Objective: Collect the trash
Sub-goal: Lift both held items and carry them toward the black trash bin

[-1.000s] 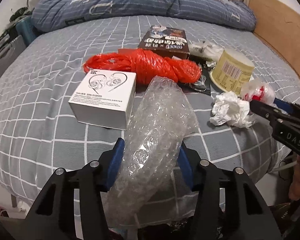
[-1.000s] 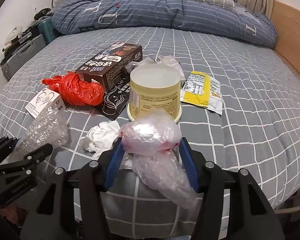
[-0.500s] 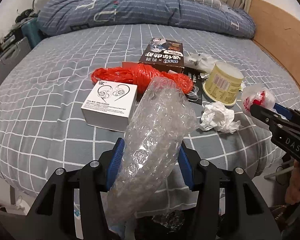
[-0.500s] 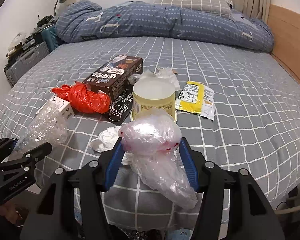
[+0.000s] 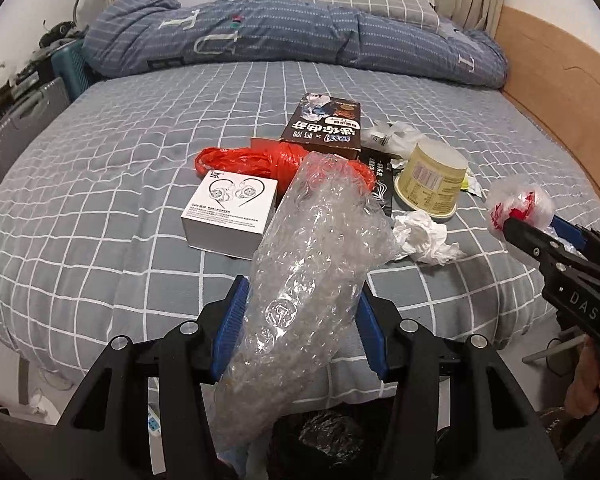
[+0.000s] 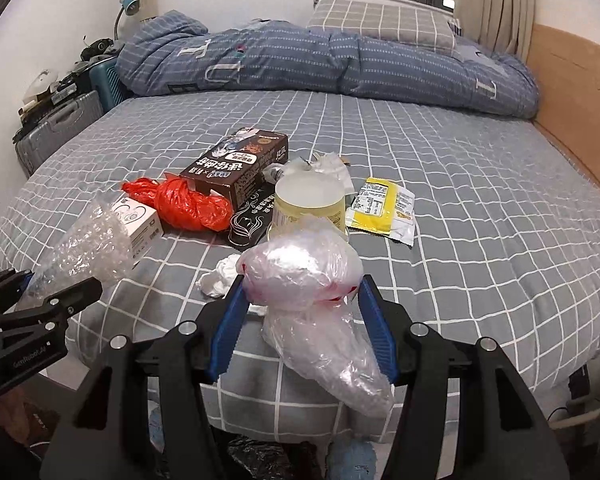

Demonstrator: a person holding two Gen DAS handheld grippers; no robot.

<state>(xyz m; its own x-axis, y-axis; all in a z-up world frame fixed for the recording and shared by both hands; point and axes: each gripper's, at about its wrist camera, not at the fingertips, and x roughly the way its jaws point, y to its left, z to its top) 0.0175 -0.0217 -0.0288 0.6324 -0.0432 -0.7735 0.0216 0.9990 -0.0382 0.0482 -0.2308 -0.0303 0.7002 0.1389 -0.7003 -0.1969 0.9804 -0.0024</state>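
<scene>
Left gripper (image 5: 300,320): your jaws are clenched on the bubble wrap (image 5: 312,272). Its long axis runs from 7 o'clock, low between the blue pads, up to 1 o'clock over the bed (image 5: 100,184).

Right gripper (image 6: 300,316): your jaws are clenched on a clear plastic bag (image 6: 304,268) with red print. The tail hangs toward 5 o'clock.

Drop point: a dark bag (image 5: 328,436) shows at 6 o'clock under both grippers, off the bed's edge. I judge that is where both loads go, and straight down is the whole move. Neither hand is clearly nearer.

Trash left on the bed, left view:
- white box (image 5: 232,212) at 11 o'clock
- red bag (image 5: 268,160) at 12
- brown carton (image 5: 324,128) beyond the red bag
- yellow tub (image 5: 432,184), upside down, at 1
- crumpled tissue (image 5: 420,236) just in front of the tub

More, right view: yellow packet (image 6: 380,208) at 1 o'clock, just beside the tub.

Writing:
- the right gripper's arm reads "DAS"
- the left gripper's arm reads "GenRobot.AI", as near as I can tell
- the white box shows earphones with small text too fine to read
- the carton carries large Chinese characters I cannot make out reliably
</scene>
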